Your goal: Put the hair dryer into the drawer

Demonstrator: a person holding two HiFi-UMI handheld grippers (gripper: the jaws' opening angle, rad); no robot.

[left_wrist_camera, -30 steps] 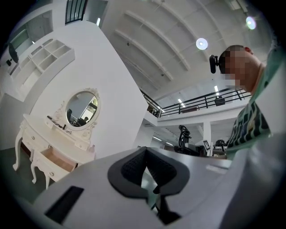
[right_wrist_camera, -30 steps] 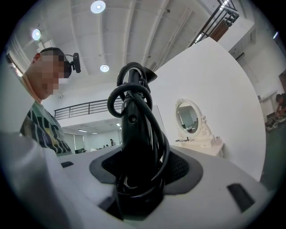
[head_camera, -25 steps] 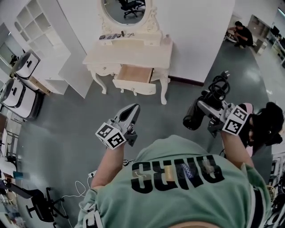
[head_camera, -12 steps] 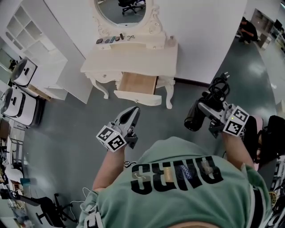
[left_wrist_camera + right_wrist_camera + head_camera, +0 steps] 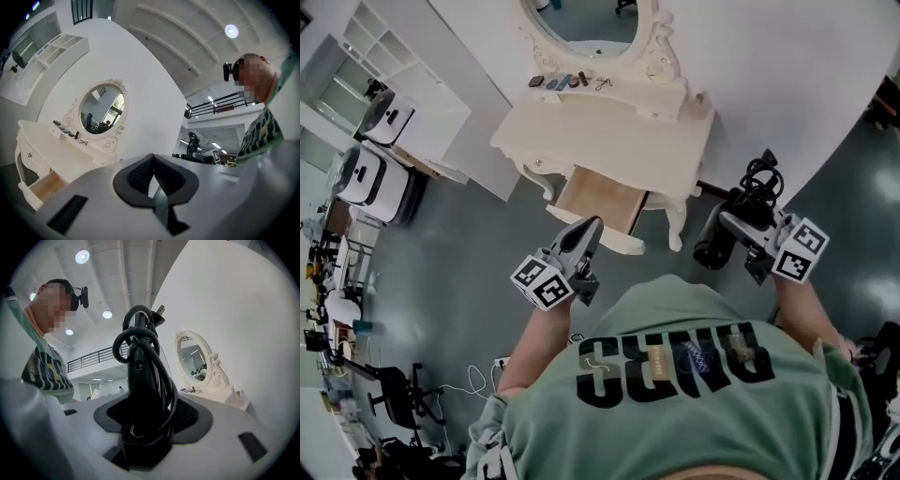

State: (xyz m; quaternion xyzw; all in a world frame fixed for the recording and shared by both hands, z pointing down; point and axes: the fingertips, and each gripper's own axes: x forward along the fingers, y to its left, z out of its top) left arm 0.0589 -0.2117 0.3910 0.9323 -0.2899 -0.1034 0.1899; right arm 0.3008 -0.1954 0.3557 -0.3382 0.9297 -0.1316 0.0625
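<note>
A black hair dryer (image 5: 717,241) with its cord (image 5: 759,180) wound round the handle is clamped in my right gripper (image 5: 742,223), held level at the right of the head view. The right gripper view shows the handle and cord (image 5: 145,380) filling the space between the pads. My left gripper (image 5: 584,236) is shut and holds nothing, its tips meeting (image 5: 152,159). It points at the open drawer (image 5: 602,202) of the cream dressing table (image 5: 609,136), whose wooden inside shows. The drawer (image 5: 44,186) appears low left in the left gripper view.
An oval mirror (image 5: 592,19) tops the table, with small items (image 5: 567,82) on its shelf and a pink bottle (image 5: 701,105) at the right corner. White shelving (image 5: 403,84) and white cases (image 5: 380,178) stand left. An office chair (image 5: 389,398) and floor cables (image 5: 469,380) lie behind.
Both grippers have been carried toward the dressing table, which now looks nearer and turned in the view. The hair dryer stays gripped on the right; the left stays shut.
</note>
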